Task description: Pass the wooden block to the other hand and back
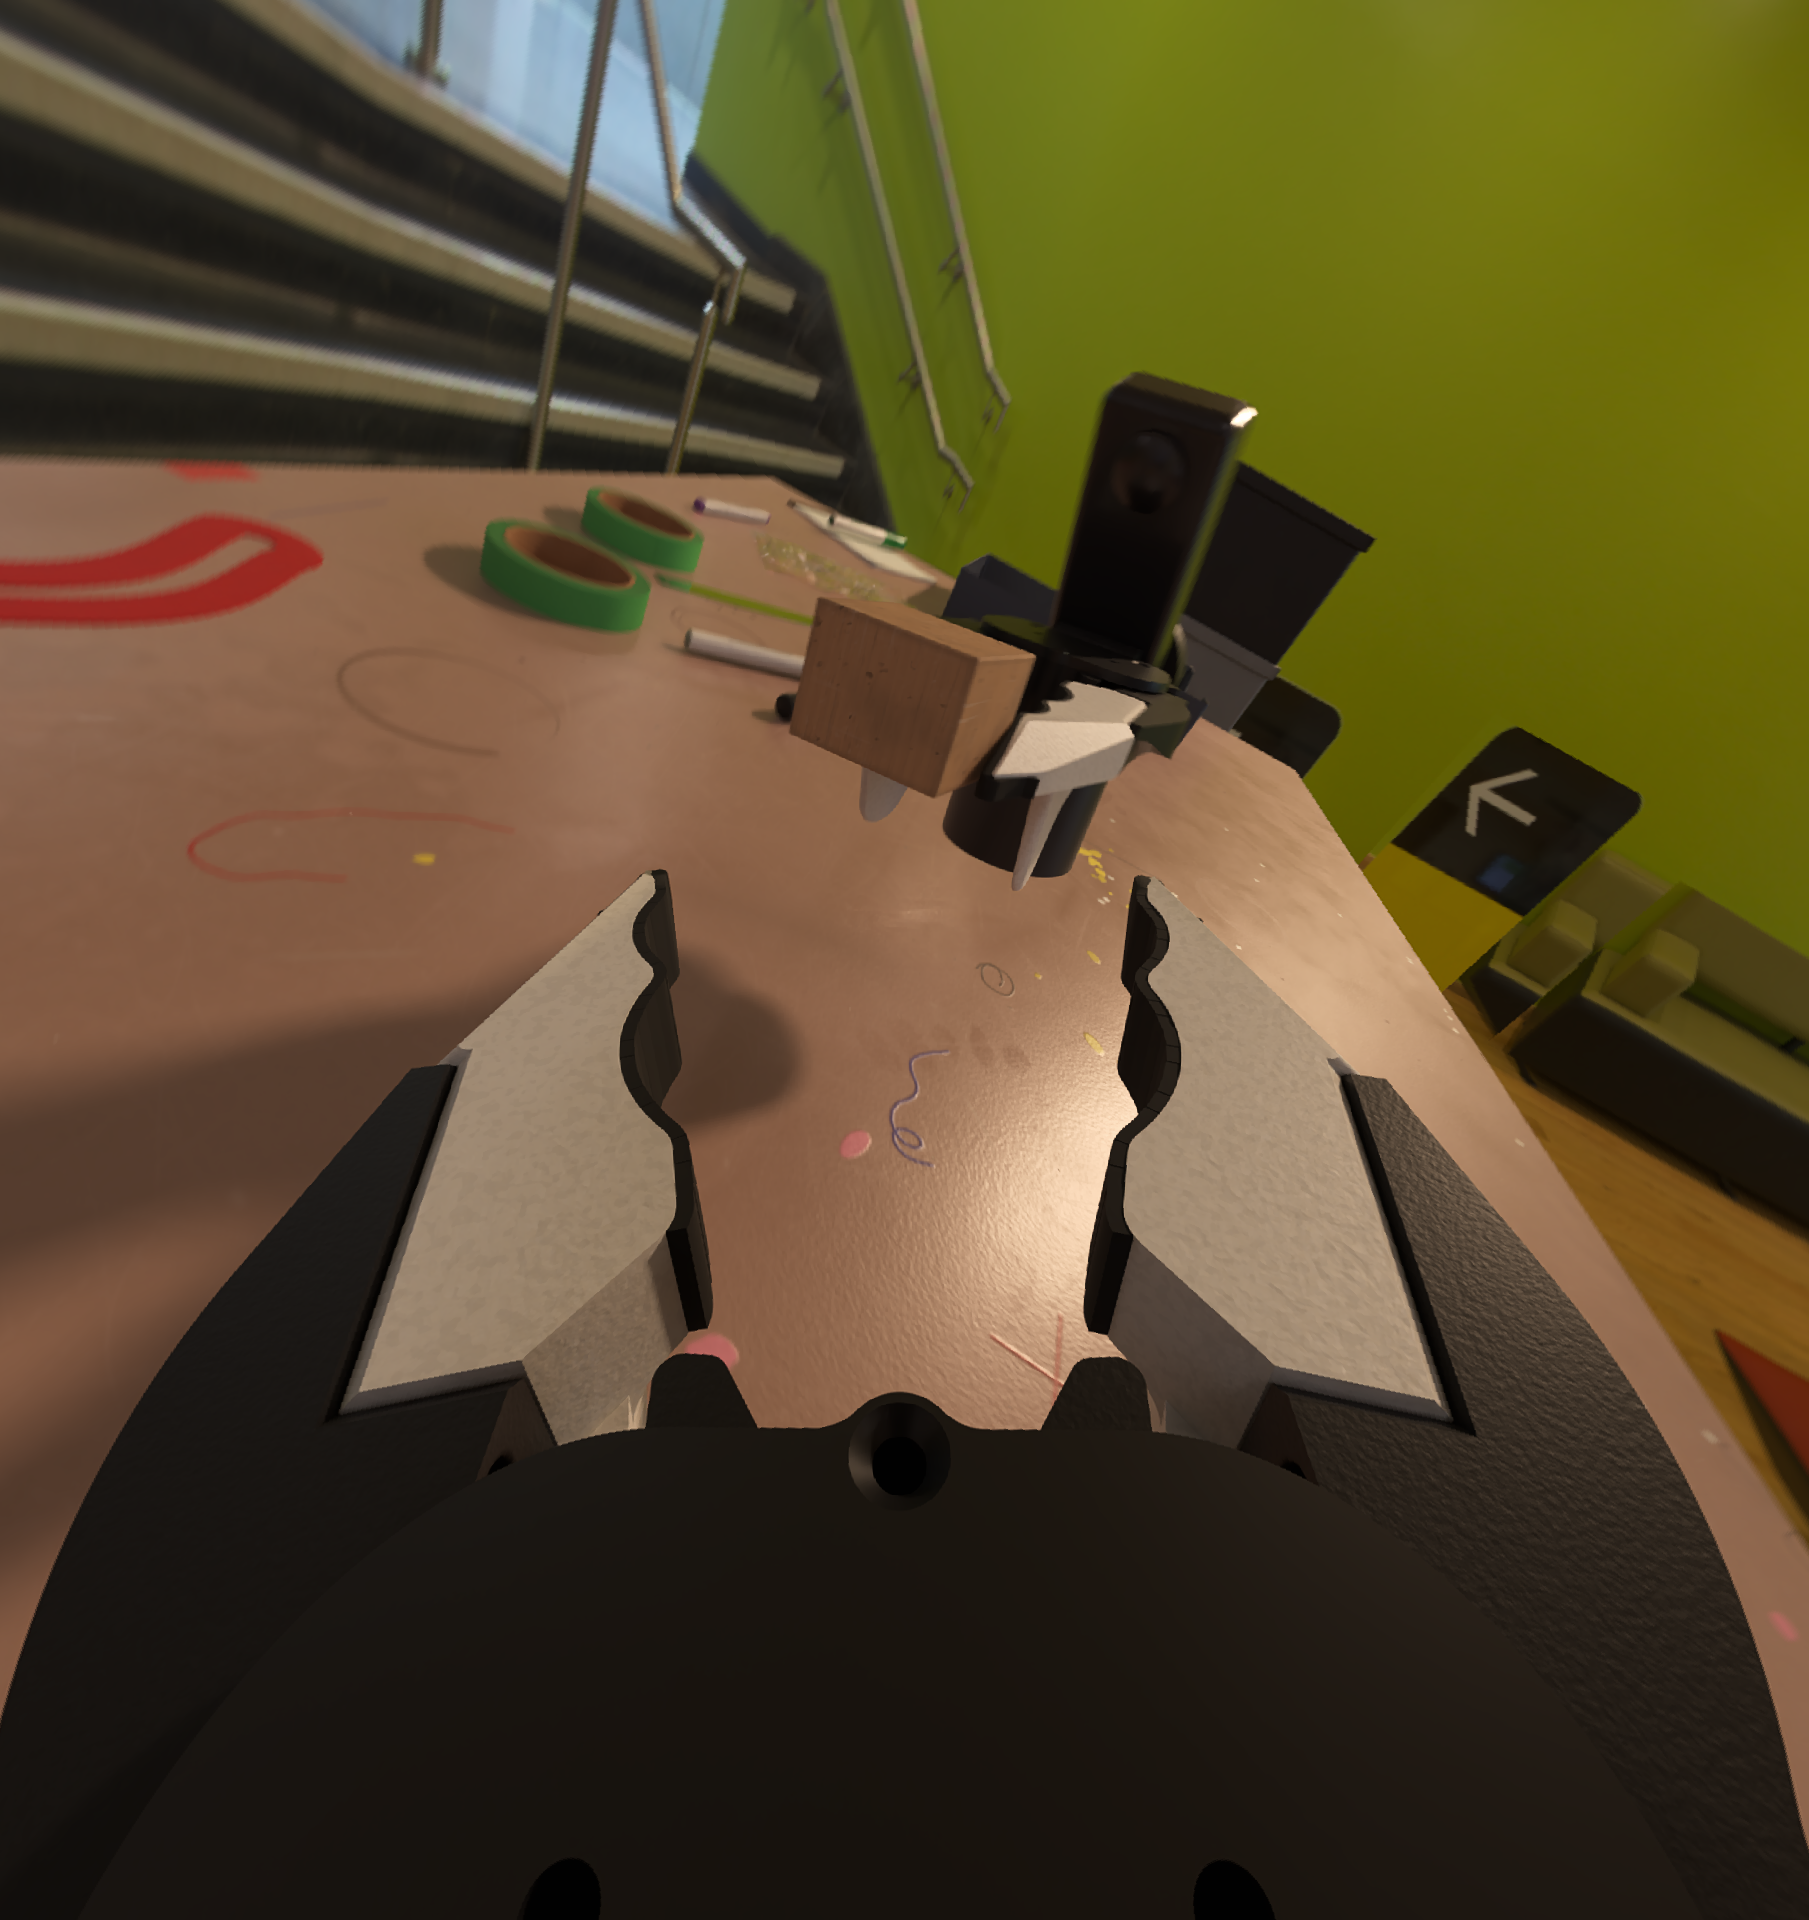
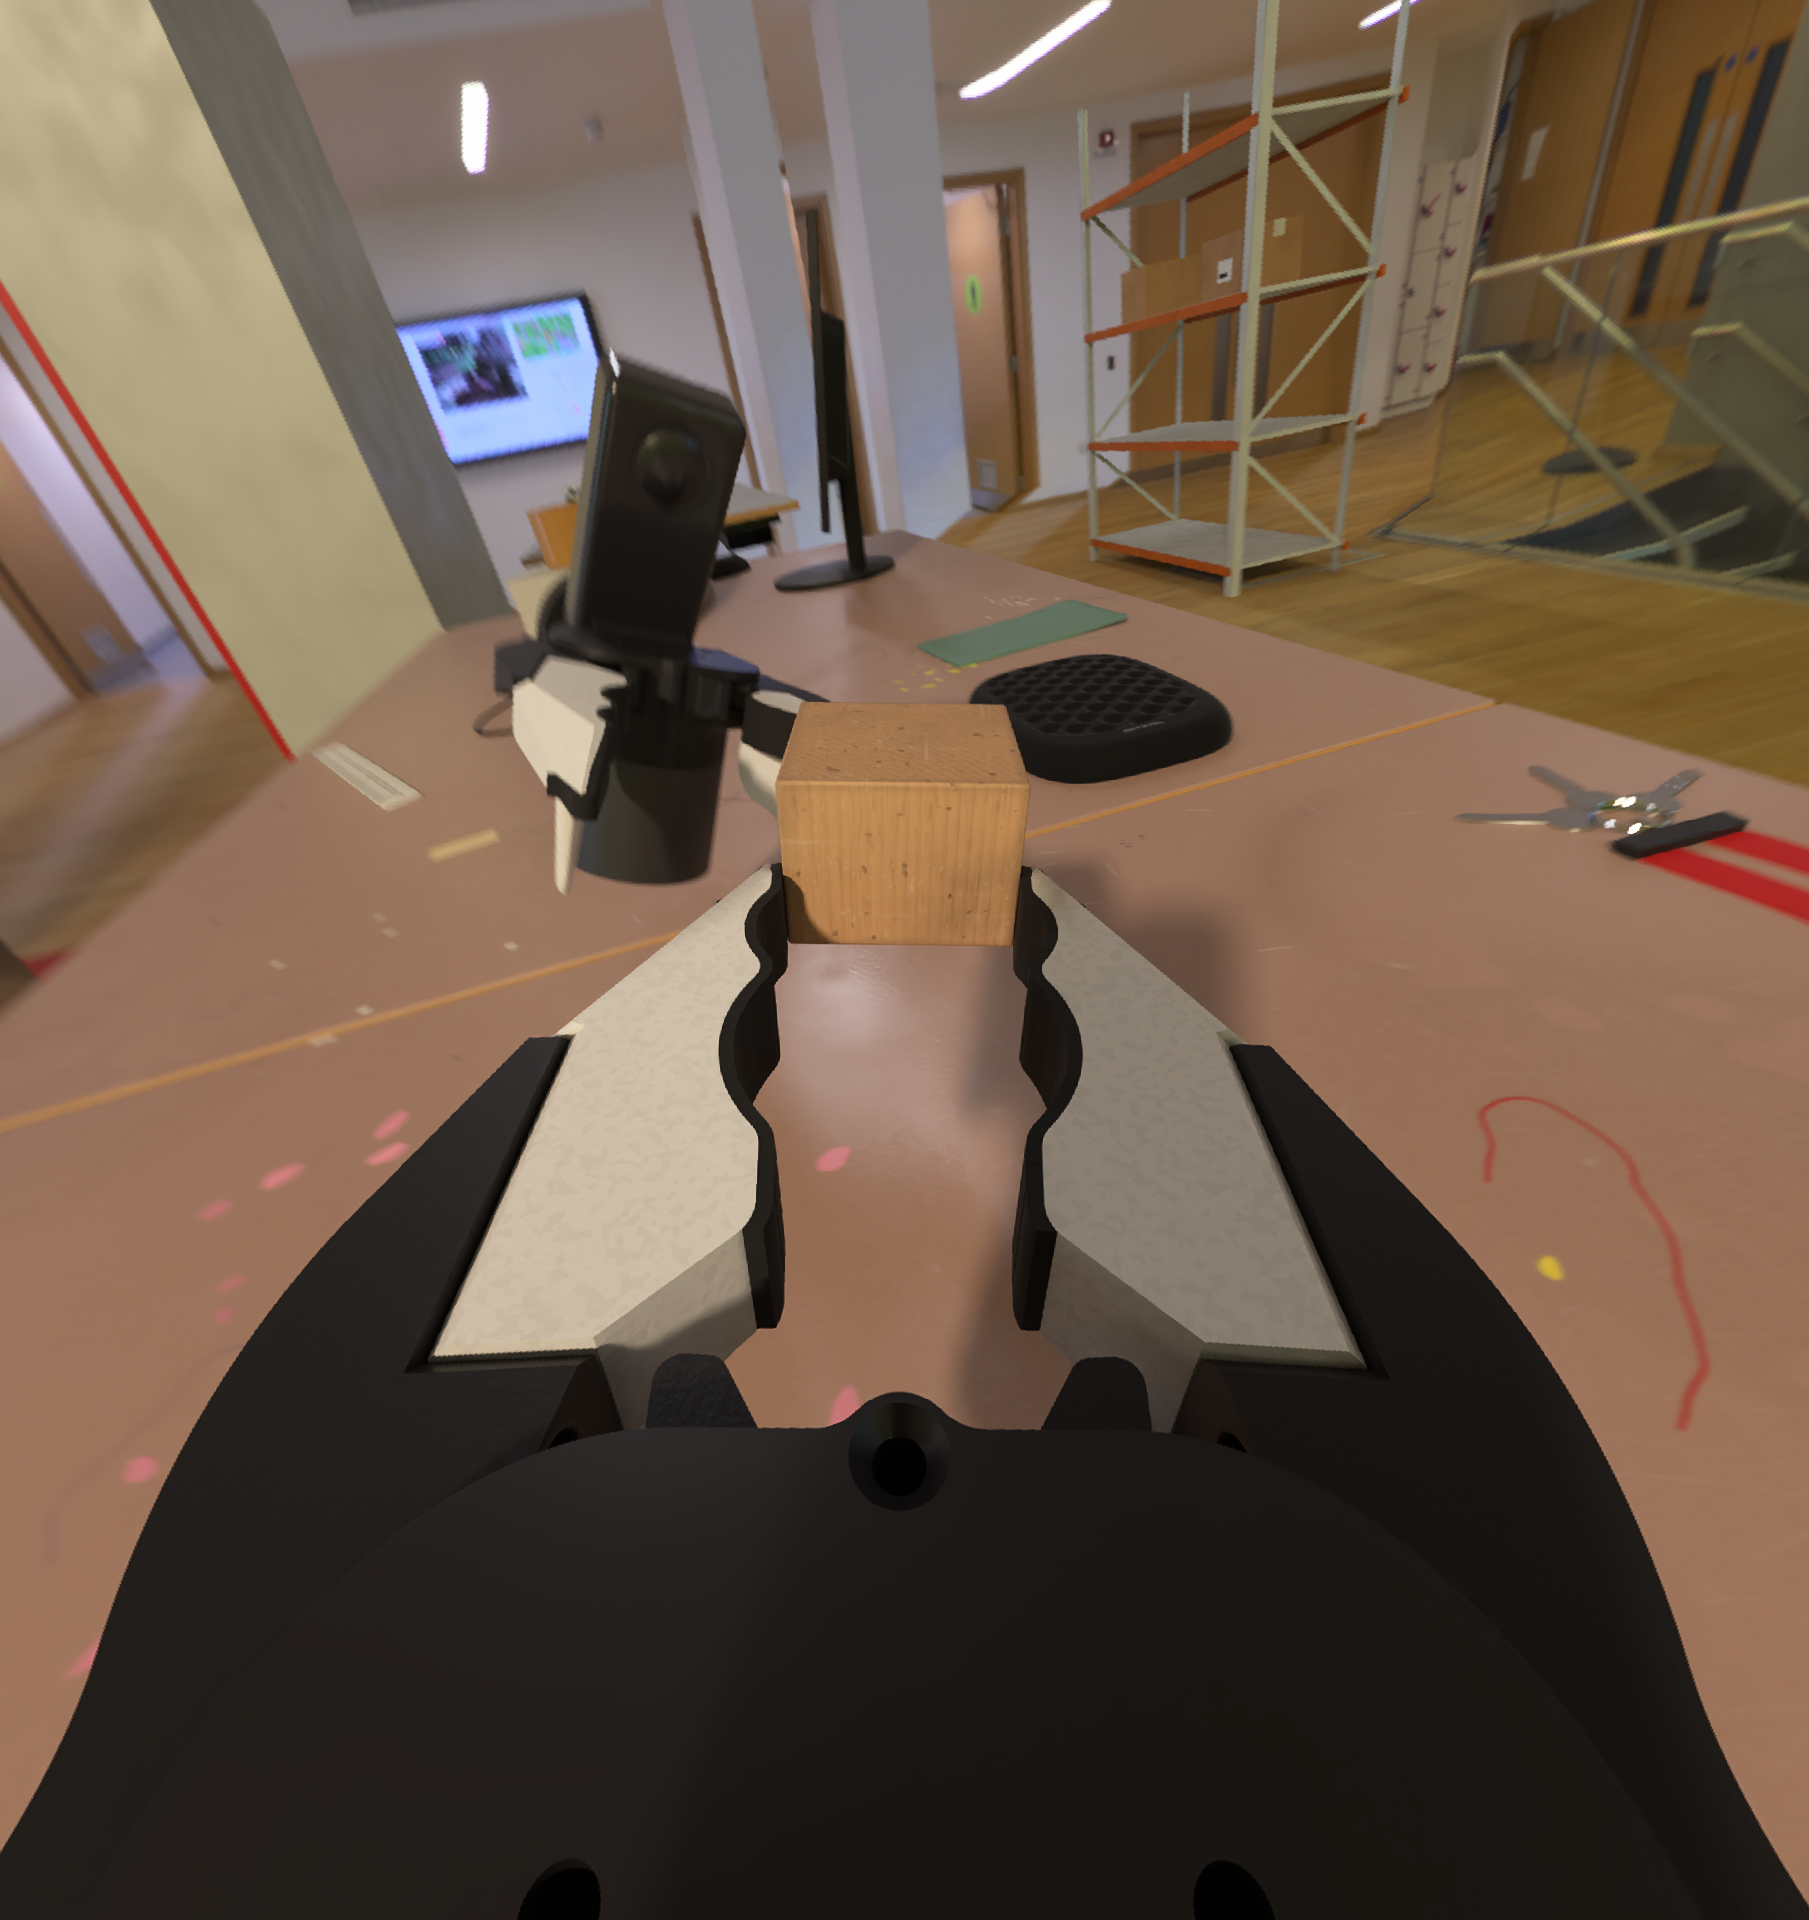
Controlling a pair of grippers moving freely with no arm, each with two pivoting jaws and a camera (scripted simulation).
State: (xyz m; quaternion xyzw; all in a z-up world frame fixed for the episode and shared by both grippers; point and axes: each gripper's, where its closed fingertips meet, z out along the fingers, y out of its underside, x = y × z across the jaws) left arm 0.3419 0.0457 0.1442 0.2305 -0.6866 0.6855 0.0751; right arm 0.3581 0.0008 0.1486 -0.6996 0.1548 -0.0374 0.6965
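The wooden block (image 2: 900, 831) is a light brown cube held at the tips of my right gripper (image 2: 900, 885), which is shut on it above the table (image 2: 1295, 997). In the left wrist view the block (image 1: 900, 696) shows ahead and slightly right, clamped by the right gripper (image 1: 950, 836), whose white fingertips (image 1: 877, 802) stick out below it. My left gripper (image 1: 900, 894) is open and empty, a short way from the block and apart from it. It also shows in the right wrist view (image 2: 661, 821), to the left of and behind the block.
Two green tape rolls (image 1: 565, 574) and markers (image 1: 739, 652) lie on the far part of the table (image 1: 360, 987). Keys (image 2: 1606, 805), a black mesh pad (image 2: 1102, 712), a green mat (image 2: 1025, 632) and a monitor (image 2: 832, 436) lie beyond. The table edge runs along the right in the left wrist view.
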